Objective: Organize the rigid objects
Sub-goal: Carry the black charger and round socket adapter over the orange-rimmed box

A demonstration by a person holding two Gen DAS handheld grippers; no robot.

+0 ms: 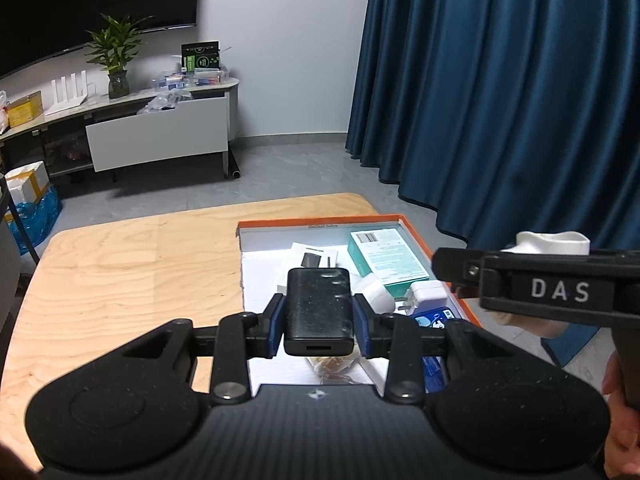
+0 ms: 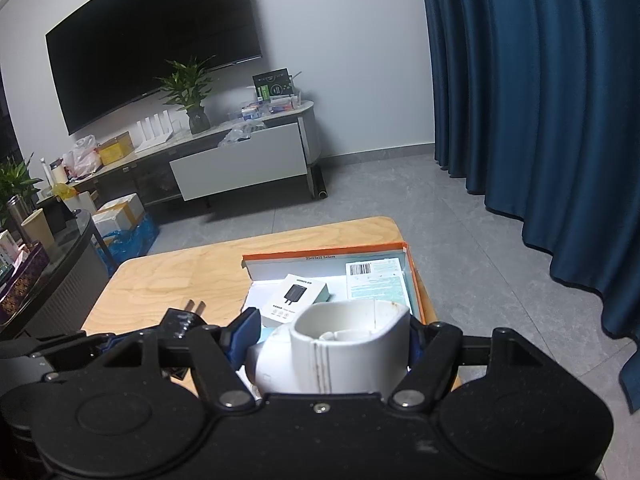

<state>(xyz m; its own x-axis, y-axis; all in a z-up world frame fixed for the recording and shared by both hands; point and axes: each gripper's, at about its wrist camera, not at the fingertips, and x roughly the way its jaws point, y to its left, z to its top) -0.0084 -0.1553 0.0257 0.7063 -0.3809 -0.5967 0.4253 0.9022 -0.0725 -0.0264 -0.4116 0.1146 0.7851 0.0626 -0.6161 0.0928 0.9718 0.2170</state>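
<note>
Blue curtains hang close along our right, and a pale wooden table stands before us on grey floor tiles, with a television and a cluttered low cabinet against the far wall. On the table's right half sits an orange-rimmed box, pushed near the right edge and already crowded: a teal carton lies in its far right corner, a white charger carton lies to the left of it, and white plug adapters and a blue packet fill the nearer part. Our left gripper is clamped on a black charger, held above the box's near side with its port end toward us. Our right gripper grips a white plastic fitting between its blue pads, above the box's right side. The grippers hang just beside each other. The table's left half lies bare, and open floor stretches beyond the far edge.
</note>
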